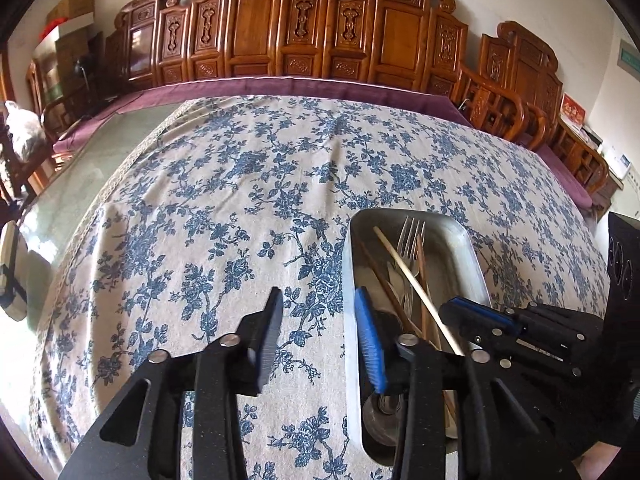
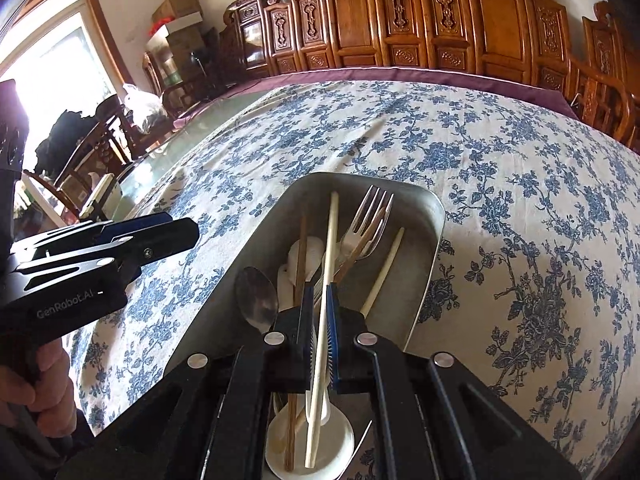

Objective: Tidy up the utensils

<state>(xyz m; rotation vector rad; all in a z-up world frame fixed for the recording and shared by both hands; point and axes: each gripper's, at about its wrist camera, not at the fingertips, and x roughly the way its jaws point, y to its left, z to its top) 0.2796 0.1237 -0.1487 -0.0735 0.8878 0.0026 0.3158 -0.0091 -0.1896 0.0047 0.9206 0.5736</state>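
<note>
A metal tray (image 2: 430, 216) holds forks (image 2: 370, 220), a metal spoon (image 2: 256, 300), brown chopsticks (image 2: 302, 248), cream chopsticks and white plastic spoons. My right gripper (image 2: 319, 292) is shut on a cream chopstick (image 2: 329, 248), held above the tray's near end. In the left wrist view the tray (image 1: 470, 252) lies right of centre, with the right gripper (image 1: 472, 314) over it gripping the cream chopstick (image 1: 408, 276). My left gripper (image 1: 318, 304) is open and empty, straddling the tray's left rim. It also shows in the right wrist view (image 2: 176, 232), left of the tray.
The table wears a blue floral cloth (image 1: 248, 184) over a purple one (image 1: 280, 86). Bare glass tabletop (image 1: 96, 168) lies left. Carved wooden chairs (image 1: 304, 28) line the far side. A phone on a stand (image 1: 12, 268) sits at the left edge.
</note>
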